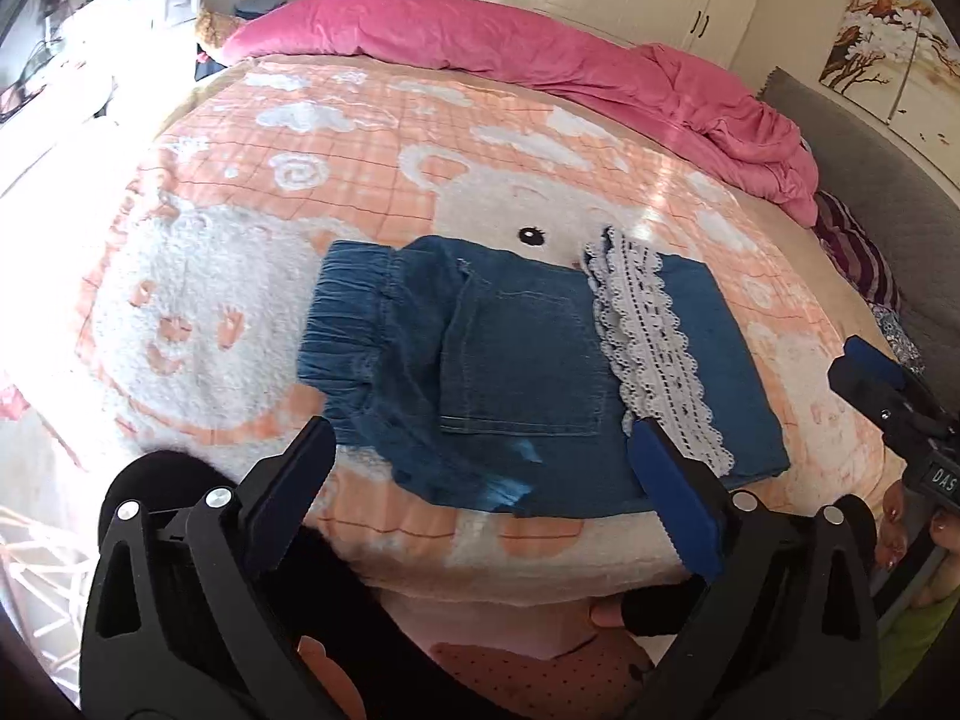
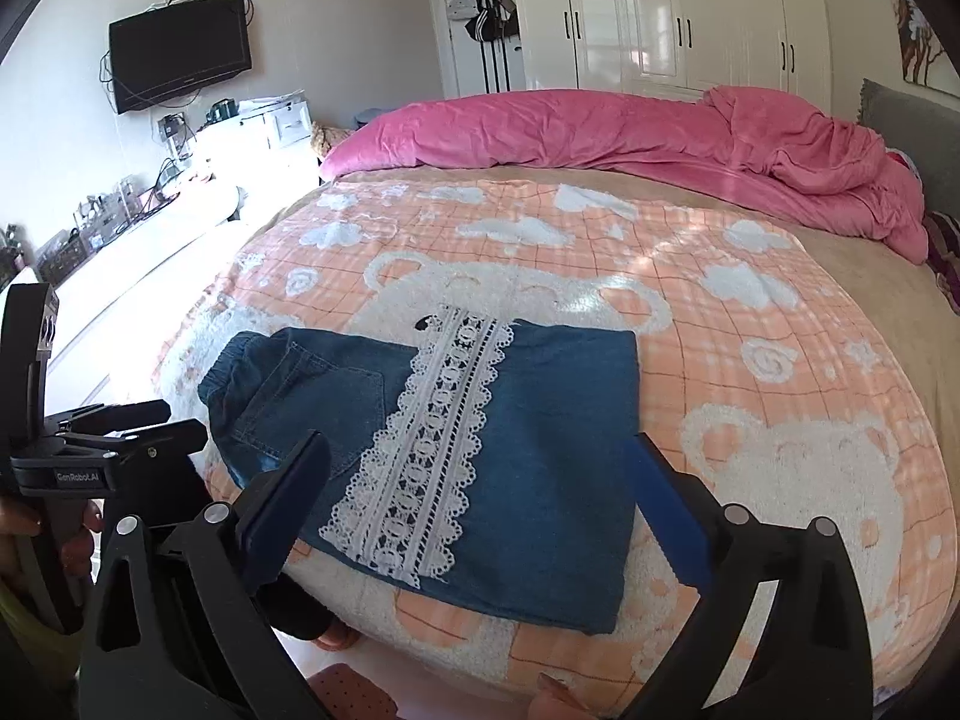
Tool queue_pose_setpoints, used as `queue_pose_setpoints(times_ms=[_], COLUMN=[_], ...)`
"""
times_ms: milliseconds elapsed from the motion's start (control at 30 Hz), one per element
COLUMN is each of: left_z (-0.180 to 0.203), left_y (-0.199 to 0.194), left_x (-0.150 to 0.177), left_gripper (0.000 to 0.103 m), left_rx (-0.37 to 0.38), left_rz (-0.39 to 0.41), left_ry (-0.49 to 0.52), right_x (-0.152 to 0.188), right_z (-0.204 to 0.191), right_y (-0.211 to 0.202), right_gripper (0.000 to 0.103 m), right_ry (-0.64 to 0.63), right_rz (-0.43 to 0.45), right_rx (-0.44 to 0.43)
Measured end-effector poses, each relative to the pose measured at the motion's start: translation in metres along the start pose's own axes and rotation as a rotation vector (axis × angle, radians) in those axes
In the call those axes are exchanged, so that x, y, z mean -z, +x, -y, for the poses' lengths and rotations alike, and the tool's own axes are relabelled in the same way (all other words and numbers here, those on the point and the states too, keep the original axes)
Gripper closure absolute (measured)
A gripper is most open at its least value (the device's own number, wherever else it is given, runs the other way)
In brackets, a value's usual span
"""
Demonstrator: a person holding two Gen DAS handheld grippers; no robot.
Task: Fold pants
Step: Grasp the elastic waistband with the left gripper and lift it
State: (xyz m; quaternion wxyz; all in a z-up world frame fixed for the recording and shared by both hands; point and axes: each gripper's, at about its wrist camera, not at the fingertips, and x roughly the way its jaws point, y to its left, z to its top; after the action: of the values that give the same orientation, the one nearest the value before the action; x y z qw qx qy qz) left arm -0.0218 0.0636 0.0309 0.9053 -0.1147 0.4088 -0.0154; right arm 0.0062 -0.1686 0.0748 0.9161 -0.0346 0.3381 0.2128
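Blue denim pants (image 1: 516, 348) lie folded into a compact rectangle on the bed, near its front edge. Their gathered elastic waistband (image 1: 342, 324) is at the left, and a white lace band (image 1: 648, 348) runs across the folded leg part. My left gripper (image 1: 480, 444) hovers open above the near edge of the pants, nothing between its fingers. In the right wrist view the same pants (image 2: 540, 420) and lace band (image 2: 432, 450) lie below my right gripper (image 2: 477, 450), which is open and empty too. Each gripper shows at the edge of the other's view.
The bed has a peach and white bear blanket (image 1: 240, 300). A bunched pink duvet (image 1: 540, 54) lies along its far side, with a grey headboard (image 1: 870, 150) and striped pillow (image 1: 858, 258) at the right. White wardrobes (image 2: 660, 12) and a wall TV (image 2: 180, 60) stand behind.
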Motion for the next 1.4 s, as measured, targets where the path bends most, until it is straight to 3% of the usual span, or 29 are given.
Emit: queue_pose_setpoints(times_ms=[533, 800, 967, 1067, 1133, 1167, 1400], left_z=[-0.074, -0.075, -0.07, -0.068, -0.068, -0.068, -0.072], left_y=[0.014, 0.042, 0.052, 0.065, 0.069, 0.069, 0.073], left_x=[0.0, 0.004, 0.0, 0.004, 0.007, 0.008, 0.009], left_gripper=[0.009, 0.009, 0.01, 0.034, 0.039, 0.049, 0.058], left_rx=[-0.045, -0.033, 0.013, 0.029, 0.031, 0.043, 0.097], left_rz=[-0.01, -0.066, -0.047, -0.071, -0.058, -0.046, -0.024], left_ry=[-0.174, -0.186, -0.205, -0.22, -0.219, -0.213, -0.223], right_x=[-0.042, -0.064, -0.071, -0.074, -0.074, -0.074, -0.077], right_z=[-0.055, -0.075, -0.095, -0.111, -0.123, -0.129, -0.157], right_y=[0.064, 0.099, 0.129, 0.148, 0.157, 0.163, 0.201], right_gripper=[0.006, 0.006, 0.006, 0.006, 0.006, 0.006, 0.006], right_ry=[-0.156, -0.218, -0.274, -0.315, -0.356, -0.375, -0.417], right_rz=[-0.058, -0.12, -0.176, -0.209, -0.223, -0.234, -0.334], right_rx=[-0.04, -0.158, -0.2, -0.211, -0.228, -0.245, -0.317])
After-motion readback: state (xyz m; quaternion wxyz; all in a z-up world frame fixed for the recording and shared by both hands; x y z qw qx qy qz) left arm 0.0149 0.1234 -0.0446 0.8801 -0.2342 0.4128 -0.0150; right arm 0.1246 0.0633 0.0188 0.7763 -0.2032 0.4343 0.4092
